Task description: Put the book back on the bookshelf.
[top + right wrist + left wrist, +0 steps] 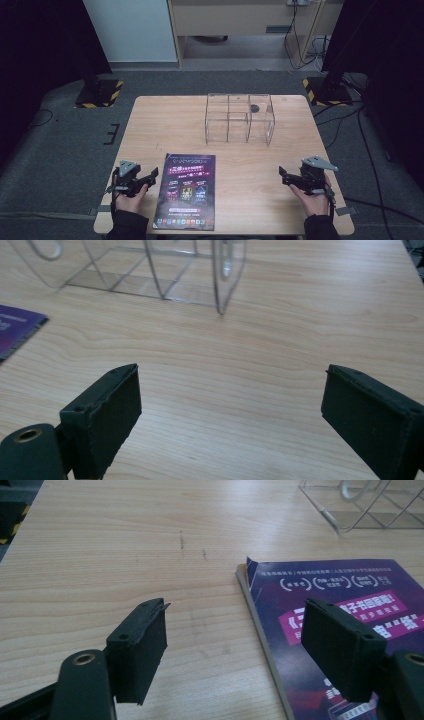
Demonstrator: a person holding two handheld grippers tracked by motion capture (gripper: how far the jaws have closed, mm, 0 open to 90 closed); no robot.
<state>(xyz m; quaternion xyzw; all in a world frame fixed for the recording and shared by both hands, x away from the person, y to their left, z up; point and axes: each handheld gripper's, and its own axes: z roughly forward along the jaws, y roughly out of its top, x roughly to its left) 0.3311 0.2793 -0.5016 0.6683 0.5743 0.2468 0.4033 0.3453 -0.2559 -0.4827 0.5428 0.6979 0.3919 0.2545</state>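
We see the purple booklet [185,191] flat at the worktop's [165,125] six o'clock edge, our left tool [148,176] just beside it at nine o'clock, jaws wide and empty, right tool [283,176] wide at three o'clock, clear acrylic organizer [240,118] at twelve.

On your purple booklet [340,605], the cover carries white Chinese headlines on pink bands and three bracketed phrases, all too blurred to read.

Glossy booklet [185,191]; wood table [165,125] (matt)
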